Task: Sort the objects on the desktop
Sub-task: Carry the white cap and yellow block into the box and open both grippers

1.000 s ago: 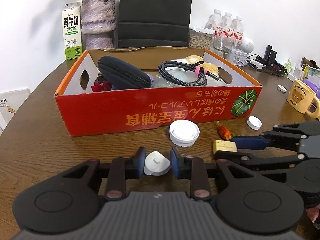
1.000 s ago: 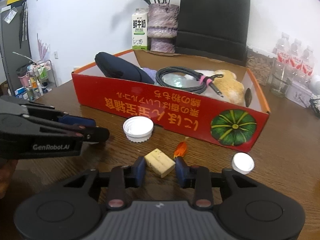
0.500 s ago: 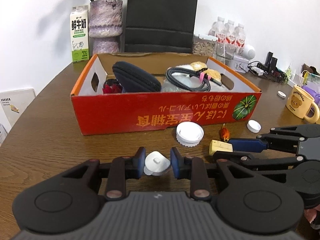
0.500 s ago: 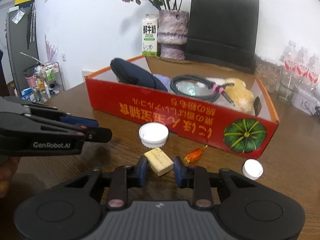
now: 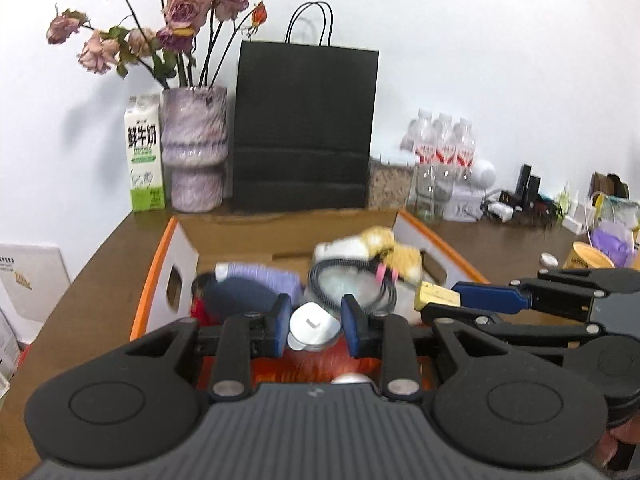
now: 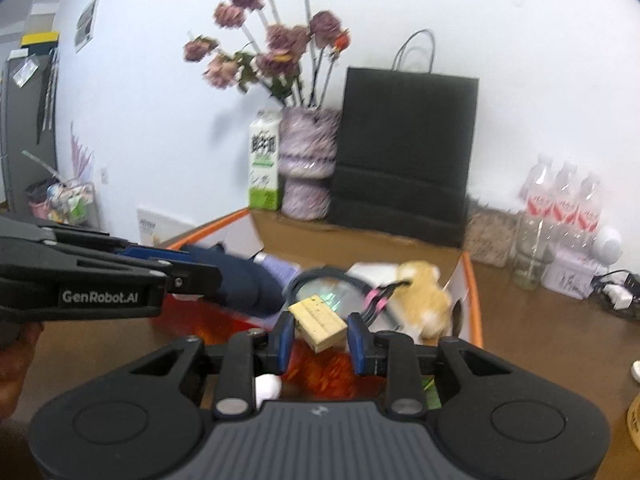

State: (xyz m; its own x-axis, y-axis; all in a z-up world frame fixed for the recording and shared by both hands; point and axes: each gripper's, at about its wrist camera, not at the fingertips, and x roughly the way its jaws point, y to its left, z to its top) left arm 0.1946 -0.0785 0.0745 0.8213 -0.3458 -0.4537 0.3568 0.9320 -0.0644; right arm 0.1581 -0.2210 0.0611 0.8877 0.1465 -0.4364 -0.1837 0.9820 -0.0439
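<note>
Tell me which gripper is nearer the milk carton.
Left. The left gripper sits toward the milk carton's side of the box; the right gripper is farther across, on its other side.

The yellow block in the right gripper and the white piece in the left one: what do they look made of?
Yellow block: probably matte sponge or foam, with a speckled, grooved face. White piece: likely smooth moulded plastic, slightly glossy, rounded like a cap; blur leaves both uncertain.

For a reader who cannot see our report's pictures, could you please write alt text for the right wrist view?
The right gripper holds a pale yellow block in the air in front of an open red cardboard box holding a coiled black cable and a plush toy. The left gripper reaches in from the left; a vase of dried roses stands behind.
</note>
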